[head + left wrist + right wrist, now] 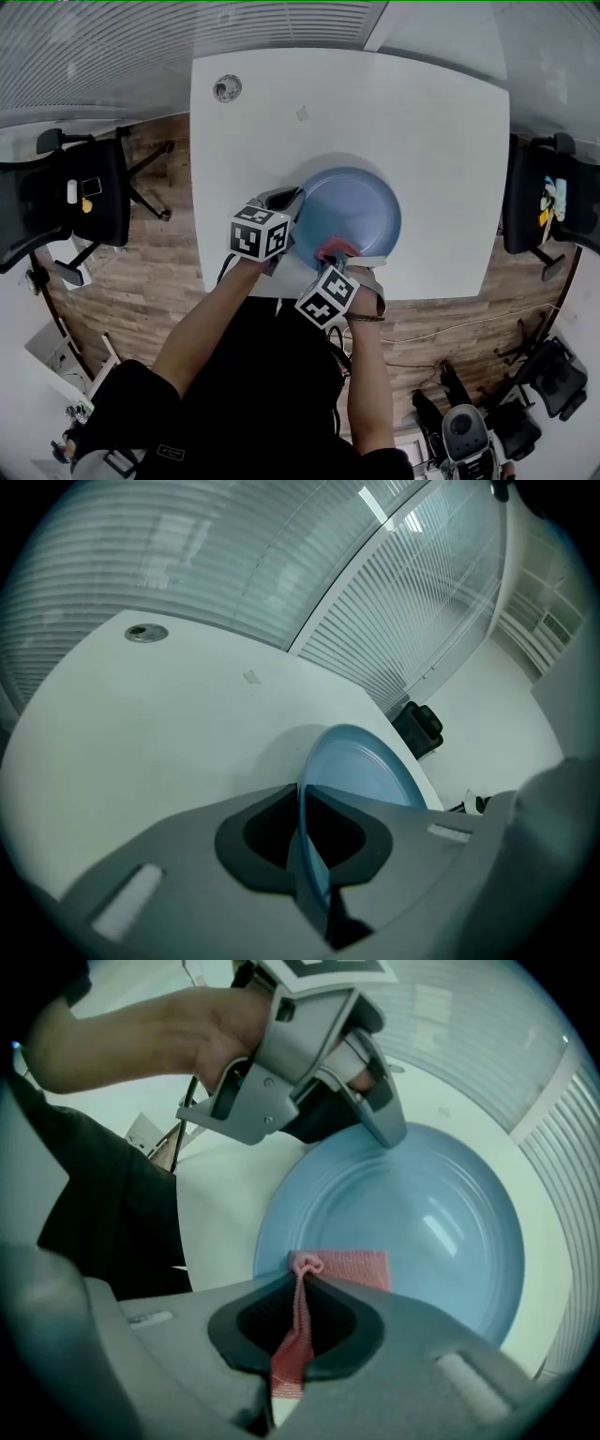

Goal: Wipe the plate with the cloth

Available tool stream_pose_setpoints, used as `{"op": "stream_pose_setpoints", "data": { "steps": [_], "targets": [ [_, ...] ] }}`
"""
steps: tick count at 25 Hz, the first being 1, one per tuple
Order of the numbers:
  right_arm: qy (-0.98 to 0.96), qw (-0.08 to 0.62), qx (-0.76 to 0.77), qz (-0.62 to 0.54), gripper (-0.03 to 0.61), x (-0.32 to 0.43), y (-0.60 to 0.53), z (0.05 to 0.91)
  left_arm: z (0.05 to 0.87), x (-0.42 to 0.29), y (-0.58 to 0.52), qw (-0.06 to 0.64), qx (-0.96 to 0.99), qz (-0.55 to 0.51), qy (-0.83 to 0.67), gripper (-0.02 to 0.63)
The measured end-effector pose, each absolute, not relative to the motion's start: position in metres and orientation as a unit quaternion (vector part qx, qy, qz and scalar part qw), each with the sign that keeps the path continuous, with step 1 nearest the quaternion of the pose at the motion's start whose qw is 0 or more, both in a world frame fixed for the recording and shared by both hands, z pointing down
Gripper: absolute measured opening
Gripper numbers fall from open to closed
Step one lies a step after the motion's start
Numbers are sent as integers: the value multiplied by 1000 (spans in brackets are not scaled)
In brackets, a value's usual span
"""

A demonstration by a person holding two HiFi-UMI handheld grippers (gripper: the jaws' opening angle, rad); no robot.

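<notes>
Jaws of the left gripper (305, 803): clenched thin on the rim of the blue plate (361, 771), rim running edge-on between the dark pads. Jaws of the right gripper (300, 1279): clamped on a bunched fold of the pink cloth (347, 1267), one strip pulled back between the pads, the rest spread flat on the plate's (422, 1222) near inner side.

From the head view: plate (361, 211) near the front edge of the white table (422, 112), toward the middle. Left gripper (291, 202) at its left rim, right gripper (342, 253) at its near rim, pointing steeply down, with the cloth (335, 248) a small red-pink patch just under it. Soft shadow on the table beyond the plate; cannot tell whether flat or tipped up on the gripped side.

From the right gripper view: left gripper (394, 1133) biting the far rim, bare forearm behind it.

Farther out: round grommet (227, 88) near the table's far left corner, seen also from the left gripper view (146, 633). Black chair (84, 197) to the left on the wooden floor (150, 244), another chair (553, 202) to the right.
</notes>
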State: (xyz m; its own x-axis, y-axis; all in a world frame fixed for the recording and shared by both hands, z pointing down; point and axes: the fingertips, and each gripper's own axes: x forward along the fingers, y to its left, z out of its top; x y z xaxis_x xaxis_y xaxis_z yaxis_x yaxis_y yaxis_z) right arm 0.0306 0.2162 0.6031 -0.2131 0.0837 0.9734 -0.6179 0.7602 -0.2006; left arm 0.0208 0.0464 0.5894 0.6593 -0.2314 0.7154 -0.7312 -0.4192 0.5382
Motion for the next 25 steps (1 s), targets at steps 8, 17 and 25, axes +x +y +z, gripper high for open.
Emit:
{"op": "stream_pose_setpoints", "data": {
  "steps": [8,17,25],
  "targets": [
    [-775,552,186,245,14,-4,190,598,589,20,48,457,793,272,-298,23],
    [-814,519,195,175,14,-20,163,597,590,16,50,464,791,267,-296,23],
    [-812,496,244,186,14,-22,137,599,590,19,53,463,792,270,-292,26]
  ]
}}
